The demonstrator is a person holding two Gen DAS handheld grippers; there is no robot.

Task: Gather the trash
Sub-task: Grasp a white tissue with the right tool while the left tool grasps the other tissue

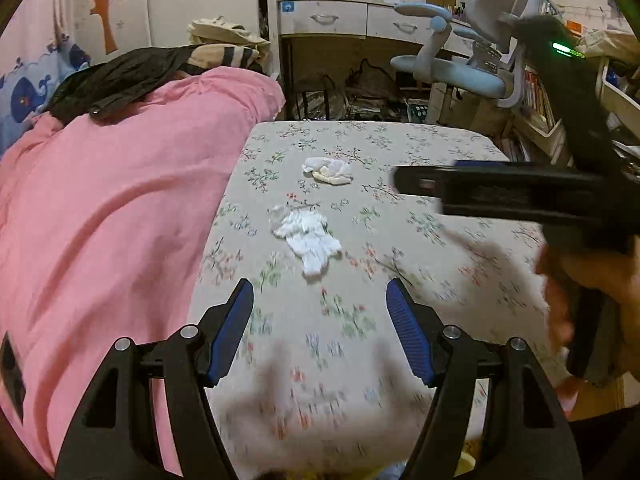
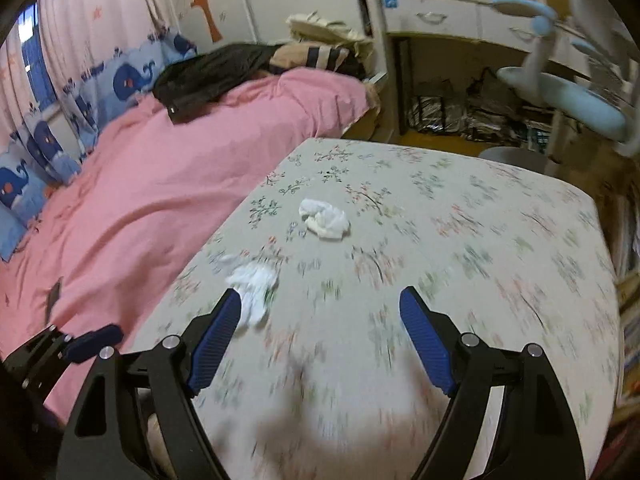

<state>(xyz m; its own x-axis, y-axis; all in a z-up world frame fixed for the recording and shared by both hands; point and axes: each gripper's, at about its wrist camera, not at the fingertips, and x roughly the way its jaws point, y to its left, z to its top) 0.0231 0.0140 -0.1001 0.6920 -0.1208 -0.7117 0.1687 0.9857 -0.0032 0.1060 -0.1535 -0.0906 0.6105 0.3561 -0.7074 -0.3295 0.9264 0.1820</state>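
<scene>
Left gripper (image 1: pixel 320 330): jaws spread wide, nothing between them, hovering over the floral sheet (image 1: pixel 420 240).
Right gripper (image 2: pixel 320 334): jaws equally wide apart and empty, over the same sheet.
Near tissue (image 1: pixel 308 240): crumpled white wad lying on the sheet just ahead of both grippers.
Far tissue (image 1: pixel 329 171): second wad, white and yellowish, farther up the sheet.
Pink quilt (image 1: pixel 100 208): heaped along the sheet's left side.

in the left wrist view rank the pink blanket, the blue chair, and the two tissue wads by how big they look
1. pink blanket
2. blue chair
3. near tissue wad
4. far tissue wad, though distance may shrink it.
</scene>
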